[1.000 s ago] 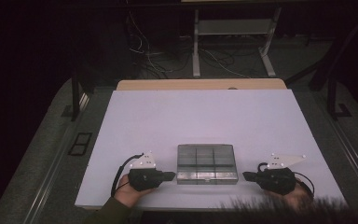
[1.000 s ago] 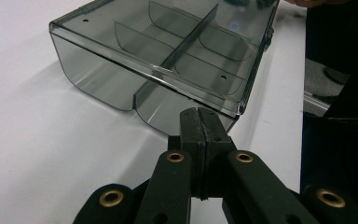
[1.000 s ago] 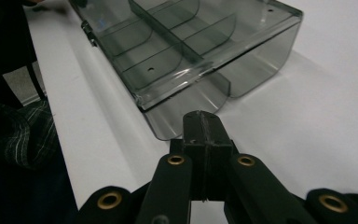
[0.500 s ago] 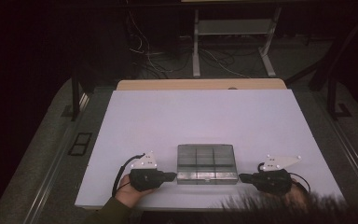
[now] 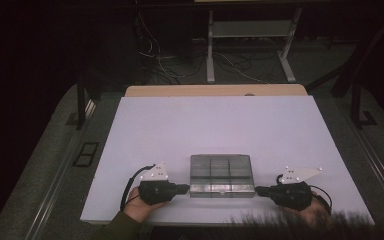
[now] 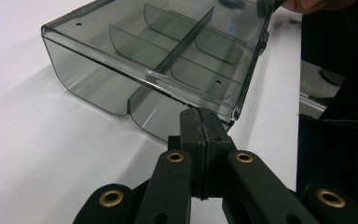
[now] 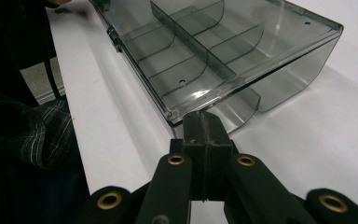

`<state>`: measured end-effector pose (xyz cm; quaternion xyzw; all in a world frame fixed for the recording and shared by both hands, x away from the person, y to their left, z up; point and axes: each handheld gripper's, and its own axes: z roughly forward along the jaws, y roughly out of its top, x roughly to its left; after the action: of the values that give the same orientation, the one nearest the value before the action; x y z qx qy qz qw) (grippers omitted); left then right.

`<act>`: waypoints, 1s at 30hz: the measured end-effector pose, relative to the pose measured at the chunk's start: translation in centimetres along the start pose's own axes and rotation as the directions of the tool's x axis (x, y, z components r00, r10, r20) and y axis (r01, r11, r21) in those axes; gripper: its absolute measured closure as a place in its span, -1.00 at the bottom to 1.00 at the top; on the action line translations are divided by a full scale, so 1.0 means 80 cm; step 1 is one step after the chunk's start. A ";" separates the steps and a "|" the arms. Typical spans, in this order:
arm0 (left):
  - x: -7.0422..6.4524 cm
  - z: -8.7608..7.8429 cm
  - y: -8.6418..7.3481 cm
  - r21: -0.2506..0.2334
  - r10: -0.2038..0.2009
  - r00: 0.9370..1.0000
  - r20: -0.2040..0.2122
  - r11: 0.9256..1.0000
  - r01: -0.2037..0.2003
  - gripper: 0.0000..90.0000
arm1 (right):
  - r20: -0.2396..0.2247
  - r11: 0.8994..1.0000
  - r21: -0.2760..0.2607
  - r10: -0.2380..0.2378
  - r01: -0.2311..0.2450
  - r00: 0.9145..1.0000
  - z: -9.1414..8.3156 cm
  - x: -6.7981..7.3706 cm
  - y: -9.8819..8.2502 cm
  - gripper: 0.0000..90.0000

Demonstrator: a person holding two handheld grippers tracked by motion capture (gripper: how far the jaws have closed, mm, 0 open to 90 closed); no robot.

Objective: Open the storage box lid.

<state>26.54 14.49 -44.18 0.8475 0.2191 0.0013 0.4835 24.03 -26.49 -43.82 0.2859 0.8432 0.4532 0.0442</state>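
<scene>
While lying flat near the front edge of the white counter (image 5: 220, 125), clear compartment box (image 5: 222, 175) with lid shut and smoky dividers visible inside. Flanked on both short ends by the claws.

Left claw (image 5: 184, 189) just beside the box's left end, level with its front corner, pointing at it. Jaws pressed fully together, nothing between them; seen along its own view (image 6: 199, 122) with tips right at the box's lower rim near the lid seam, contact too close to call. Held from below by the left hand (image 5: 139, 206), dark sleeve behind it. Grey three-cornered plate above, cable looping off to the side away from the box.

Right claw (image 5: 259, 190) just beside the box's right end, also at the front corner, pointing back at the box. Jaws likewise closed tight on nothing; from its own view (image 7: 204, 125) tips sit against or a hair off the box's corner under the lid edge, cannot tell which. Gripped by the right hand (image 5: 314, 212), plaid sleeve (image 7: 32, 130) showing on the side away from the box.

Beyond the box, bare counter up to a wooden strip (image 5: 215, 90) at the far edge; behind that, dark floor with cables and a metal stand (image 5: 250, 45).
</scene>
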 end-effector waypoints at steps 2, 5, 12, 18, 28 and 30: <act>0.000 0.000 0.000 0.003 -0.003 1.000 -0.001 1.000 0.003 0.97 | 0.000 1.000 0.000 0.002 -0.002 1.000 0.000 0.000 0.000 0.97; 0.000 0.000 0.000 0.003 -0.005 1.000 -0.001 1.000 0.005 0.97 | 0.000 1.000 0.000 0.002 -0.002 1.000 0.000 0.000 0.000 0.97; 0.000 0.000 0.001 -0.001 0.001 1.000 -0.006 1.000 -0.001 0.97 | 0.005 1.000 0.001 0.000 0.000 1.000 0.000 0.001 0.001 0.97; 0.000 0.000 0.001 -0.002 -0.003 1.000 -0.004 1.000 0.003 0.97 | 0.007 1.000 0.002 -0.002 0.002 1.000 0.000 0.001 0.001 0.97; 0.002 0.000 0.001 0.000 -0.012 1.000 0.004 1.000 0.012 0.98 | 0.016 1.000 0.004 0.003 -0.003 1.000 0.001 0.000 0.002 0.98; 0.002 0.000 0.001 -0.003 -0.015 1.000 0.006 1.000 0.015 0.98 | 0.021 1.000 0.005 0.008 -0.008 1.000 0.002 0.000 0.003 0.98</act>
<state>26.74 14.53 -44.18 0.8451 0.2241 -0.0044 0.4853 24.15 -26.29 -43.73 0.2943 0.8425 0.4483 0.0506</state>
